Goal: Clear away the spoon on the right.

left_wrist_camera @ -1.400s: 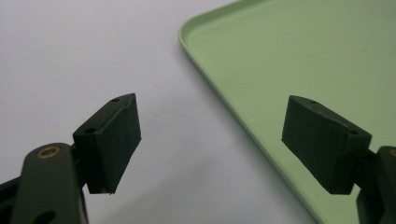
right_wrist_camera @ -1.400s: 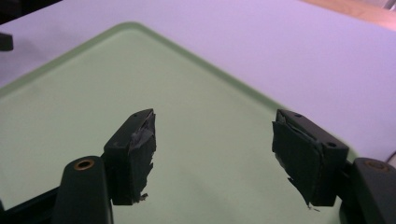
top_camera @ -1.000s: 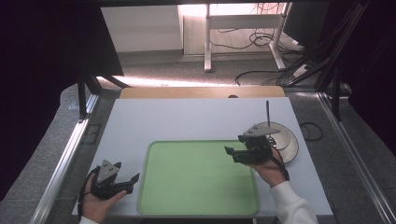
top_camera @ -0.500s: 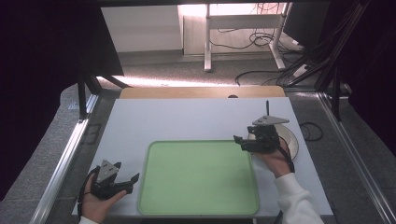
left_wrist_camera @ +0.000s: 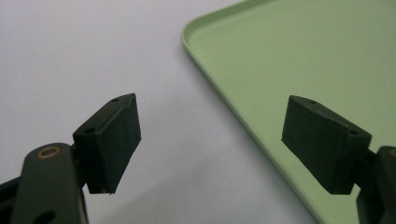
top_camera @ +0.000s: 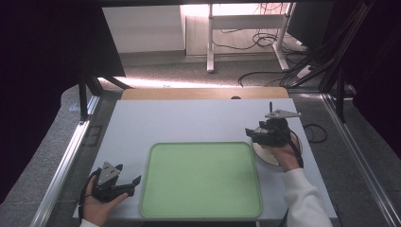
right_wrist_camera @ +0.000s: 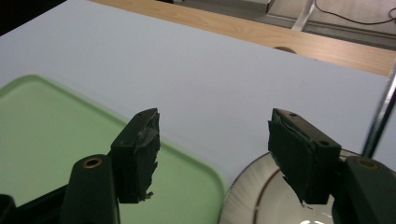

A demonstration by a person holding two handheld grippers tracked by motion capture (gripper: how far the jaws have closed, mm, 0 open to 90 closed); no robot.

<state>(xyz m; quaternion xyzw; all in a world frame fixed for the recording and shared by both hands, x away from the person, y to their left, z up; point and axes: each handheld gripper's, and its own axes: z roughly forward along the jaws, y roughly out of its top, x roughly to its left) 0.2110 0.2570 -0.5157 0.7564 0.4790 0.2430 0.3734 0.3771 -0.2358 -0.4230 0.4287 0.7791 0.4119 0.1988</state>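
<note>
One round white plate (top_camera: pixel 268 152) with a thin dark rim line lies on the desk (top_camera: pixel 189 120), just beside the right edge of the smooth, pale green tray (top_camera: pixel 201 179) with rounded corners. Over the plate hangs the right hand-held gripper (top_camera: pixel 255 135), jaws wide apart and holding nothing, though they have just been closing slightly. Its own view shows the plate's glossy ribbed rim (right_wrist_camera: pixel 254 179) and frayed tape on the pads. At the tray's left edge, the left hand-held gripper (top_camera: pixel 128 182) rests open and empty.
</note>
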